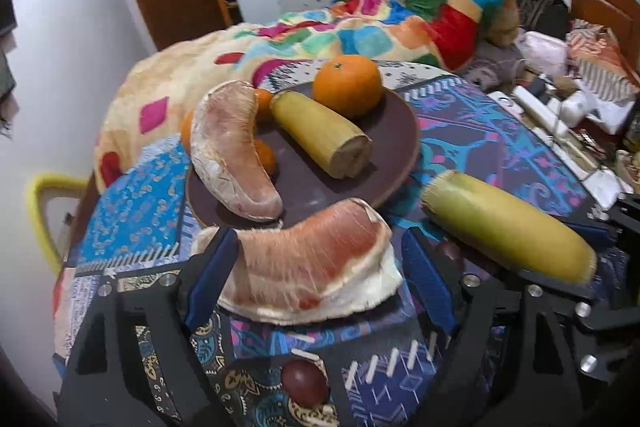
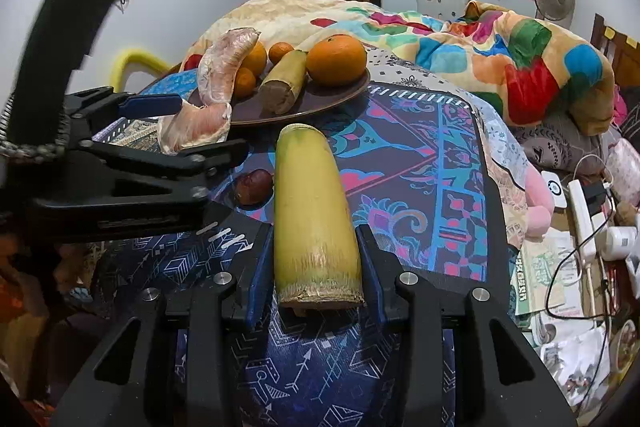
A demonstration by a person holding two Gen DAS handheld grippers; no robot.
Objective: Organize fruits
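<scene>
A brown plate (image 1: pixel 396 131) holds a pomelo segment (image 1: pixel 228 151), a yellow sugarcane piece (image 1: pixel 320 135), a large orange (image 1: pixel 347 85) and small oranges behind. My left gripper (image 1: pixel 320 267) stands around a second pomelo segment (image 1: pixel 308 267) at the plate's near edge; its blue pads sit apart from the fruit. My right gripper (image 2: pixel 316 259) is shut on a second sugarcane piece (image 2: pixel 314 211), held just short of the plate (image 2: pixel 340 95). The left gripper also shows in the right wrist view (image 2: pixel 180 123).
A dark red small fruit (image 1: pixel 304 383) lies on the patterned cloth (image 1: pixel 500 147) below my left gripper. A colourful blanket (image 1: pixel 400 23) is heaped behind the plate. Power strips, cables and papers (image 2: pixel 580 227) clutter the right side.
</scene>
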